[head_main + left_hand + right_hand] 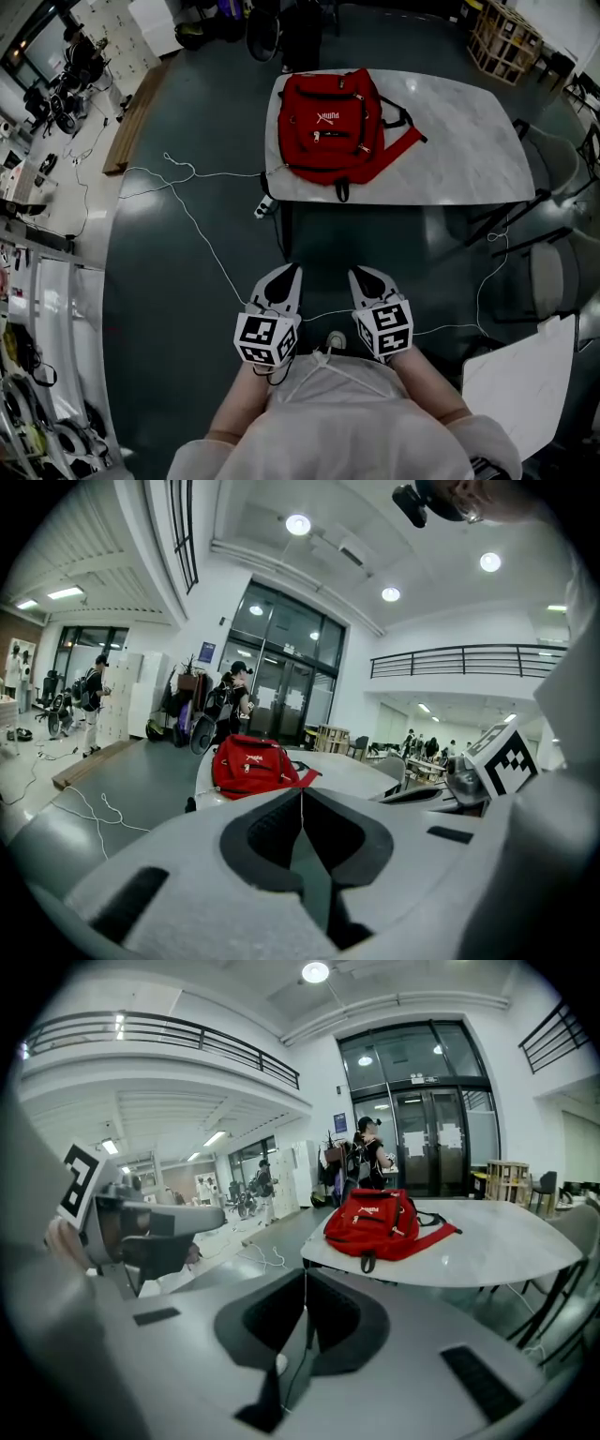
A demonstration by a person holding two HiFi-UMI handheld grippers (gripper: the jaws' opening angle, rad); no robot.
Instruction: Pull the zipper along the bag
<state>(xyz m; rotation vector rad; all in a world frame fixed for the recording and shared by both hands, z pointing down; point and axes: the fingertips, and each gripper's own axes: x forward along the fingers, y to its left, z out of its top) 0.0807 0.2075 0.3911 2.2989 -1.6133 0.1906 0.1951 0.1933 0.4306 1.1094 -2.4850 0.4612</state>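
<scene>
Head view has the left gripper (289, 272) and right gripper (362, 274) side by side above the dark floor (178, 281), close to the person's body and well apart from the red bag (328, 124), which lies at the left end of the white table (459, 141). Both pairs of jaws are pressed together, empty, touching nothing.

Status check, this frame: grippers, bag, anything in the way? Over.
Left gripper shut, empty. Right gripper shut, empty. Red backpack on white table, untouched, ahead of both. White cable on floor between.
</scene>
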